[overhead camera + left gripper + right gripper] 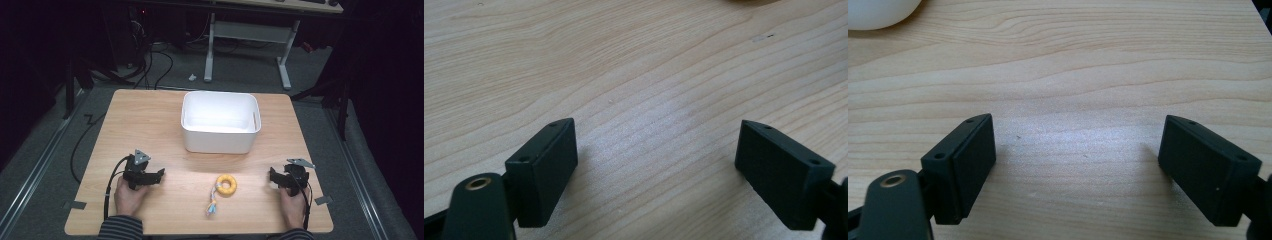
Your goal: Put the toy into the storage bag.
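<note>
A yellow ring (226, 185) lies flat on the wooden table (150, 125), near the front edge and about midway between the two grippers. A short bundle of pale and coloured strings (212, 205) hangs off its near side and trails toward the person, ending close to the table's front edge. Nothing touches the ring.

To its left, well apart from it, the left gripper (159, 174) rests low over the table, held in the person's left hand (129, 196); its tips point toward the ring. In the left gripper view its two black jaws stand spread wide with only bare wood between them (656, 150), and a sliver of yellow shows at the top edge of that view.

To the ring's right, also apart from it, the right gripper (272, 176) sits in the right hand (292, 206), tips turned toward the ring. In the right gripper view its jaws are likewise spread wide over bare wood (1075, 147).

Behind the ring, toward the middle of the table, stands a white rectangular bin (220, 141), open at the top; its rounded corner (878, 12) shows in the right gripper view. A black cable (110, 180) trails from the left gripper back past the striped sleeve (120, 227).
</note>
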A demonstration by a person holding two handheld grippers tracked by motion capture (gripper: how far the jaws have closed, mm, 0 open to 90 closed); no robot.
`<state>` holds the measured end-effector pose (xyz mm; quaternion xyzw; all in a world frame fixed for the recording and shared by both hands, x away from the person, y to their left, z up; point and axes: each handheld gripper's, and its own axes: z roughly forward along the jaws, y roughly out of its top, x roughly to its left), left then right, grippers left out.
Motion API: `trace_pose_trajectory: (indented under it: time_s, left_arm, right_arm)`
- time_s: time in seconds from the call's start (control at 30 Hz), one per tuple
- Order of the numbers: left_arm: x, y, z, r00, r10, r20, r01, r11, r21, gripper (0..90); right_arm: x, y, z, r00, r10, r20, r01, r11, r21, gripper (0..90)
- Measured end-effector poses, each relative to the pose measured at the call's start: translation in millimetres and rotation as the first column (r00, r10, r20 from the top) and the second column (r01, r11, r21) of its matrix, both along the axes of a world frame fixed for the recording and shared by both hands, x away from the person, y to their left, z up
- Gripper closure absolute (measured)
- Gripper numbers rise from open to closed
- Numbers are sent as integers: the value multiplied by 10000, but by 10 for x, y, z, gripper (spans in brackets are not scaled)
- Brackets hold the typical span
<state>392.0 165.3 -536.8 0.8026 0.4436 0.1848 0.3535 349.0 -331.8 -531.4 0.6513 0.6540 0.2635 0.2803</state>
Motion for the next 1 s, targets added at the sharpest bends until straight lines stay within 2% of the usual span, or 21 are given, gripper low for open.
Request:
trace_pose_trajectory:
  time_s: [0.13,0.2,0.57,0.67,1.0]
  left_arm:
    - [-2,-1,0,10000,16,4,-16,10000,-1,175]
    - [-4,-1,0,10000,15,5,-15,10000,-4,175]
    - [-5,-1,0,10000,15,4,-15,10000,-17,175]
    - [-6,-1,0,10000,19,7,-19,10000,-11,175]
    - [-7,-1,0,10000,33,8,-33,10000,-21,176]
  right_arm:
    - [-1,12,1,10000,73,-20,-73,9999,69,154]
    - [-1,17,1,9995,302,-32,-302,9995,48,154]
    - [-8,20,2,9988,484,-44,-484,9988,61,153]
    - [-15,20,0,9958,911,-23,-911,9958,34,153]
    - [-25,5,17,9933,1149,-155,-1148,9934,56,180]
